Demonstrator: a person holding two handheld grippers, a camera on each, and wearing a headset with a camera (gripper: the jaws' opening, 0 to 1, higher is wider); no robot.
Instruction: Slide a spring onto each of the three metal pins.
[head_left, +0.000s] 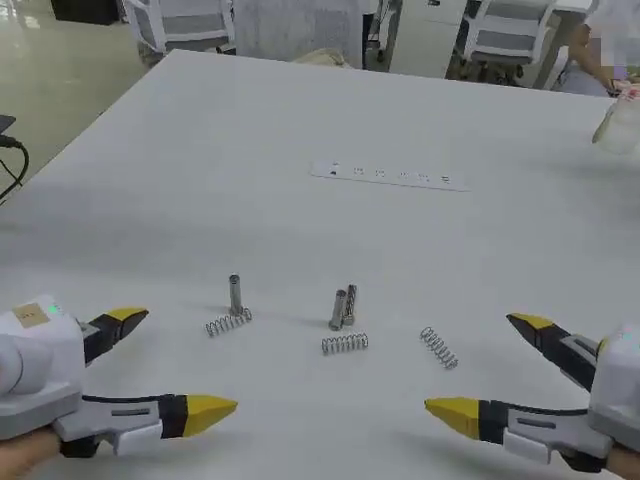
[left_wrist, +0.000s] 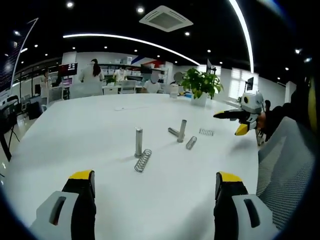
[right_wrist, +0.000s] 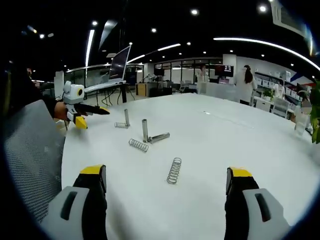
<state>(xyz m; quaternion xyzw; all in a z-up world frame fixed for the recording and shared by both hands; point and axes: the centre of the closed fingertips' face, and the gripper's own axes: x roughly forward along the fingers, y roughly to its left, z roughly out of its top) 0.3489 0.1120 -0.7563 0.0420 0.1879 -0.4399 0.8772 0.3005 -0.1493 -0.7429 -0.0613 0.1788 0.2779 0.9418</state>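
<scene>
Three springs lie flat on the white table (head_left: 300, 120), and none is on a pin.

- Left spring (head_left: 228, 322): just beside the foot of the left pin (head_left: 235, 294), which stands upright. I cannot tell whether the two touch.
- Middle spring (head_left: 345, 343): on the near side of the middle pin (head_left: 338, 309), which is also upright. The two are close but apart.
- Right spring (head_left: 438, 346): off to the right of the other two and set at an angle, with no pin beside it.
- Third pin (right_wrist: 159, 137): on its side in the right gripper view, with one end at the base of the middle pin. In the head view the pair sit so close that I cannot separate them cleanly.

Left gripper (head_left: 172, 362): at the near left of the table, with its yellow-tipped jaws spread wide and nothing between them. In its own view I see the left pin and left spring straight ahead, near the jaws but clear of them.

Right gripper (head_left: 487, 365): at the near right, with its jaws likewise wide apart and empty. In its own view the right spring lies ahead between the two jaw tips, not touched.

Each gripper view shows the other gripper across the work, held above the table edge.

A white power strip (head_left: 388, 176) lies flat farther up the table, well apart from the pins. In the left gripper view a potted plant (left_wrist: 201, 83) stands at the far end.
</scene>
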